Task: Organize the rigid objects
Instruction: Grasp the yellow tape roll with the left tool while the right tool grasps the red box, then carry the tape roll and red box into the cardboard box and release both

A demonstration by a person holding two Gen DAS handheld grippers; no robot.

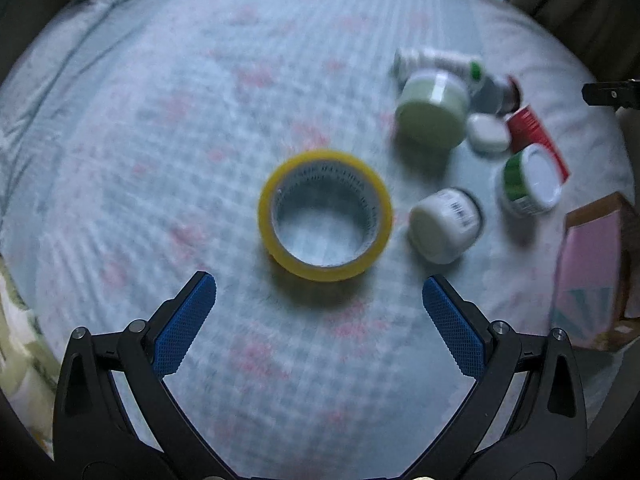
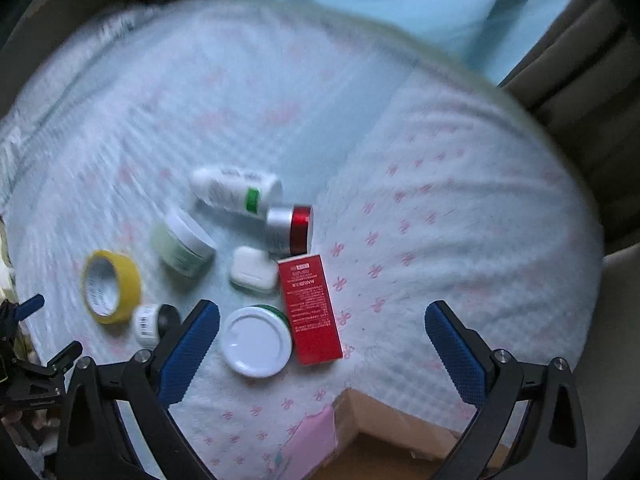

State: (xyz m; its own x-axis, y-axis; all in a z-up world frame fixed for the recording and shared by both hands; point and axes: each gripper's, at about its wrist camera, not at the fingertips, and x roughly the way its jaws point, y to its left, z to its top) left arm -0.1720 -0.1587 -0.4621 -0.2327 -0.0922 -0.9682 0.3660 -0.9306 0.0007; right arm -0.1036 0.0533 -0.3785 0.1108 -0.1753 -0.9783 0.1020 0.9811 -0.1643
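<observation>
A yellow tape roll (image 1: 325, 215) lies flat on the patterned bedspread, just ahead of my open, empty left gripper (image 1: 319, 286); it also shows in the right wrist view (image 2: 111, 286). To its right lie a small white jar (image 1: 445, 225), a pale green jar (image 1: 434, 109), a white case (image 1: 489, 133), a green-banded white-lidded jar (image 1: 530, 181), a red box (image 1: 536, 136) and a white bottle (image 1: 438, 61). My right gripper (image 2: 322, 316) is open and empty above the red box (image 2: 310, 314) and the white-lidded jar (image 2: 256, 341).
A cardboard box (image 2: 392, 432) with a pink flap (image 1: 592, 268) sits at the bed's near right edge. A silver bottle with a red cap (image 2: 290, 229) lies by the white bottle (image 2: 236, 191). The bedspread (image 1: 160, 140) stretches left and far.
</observation>
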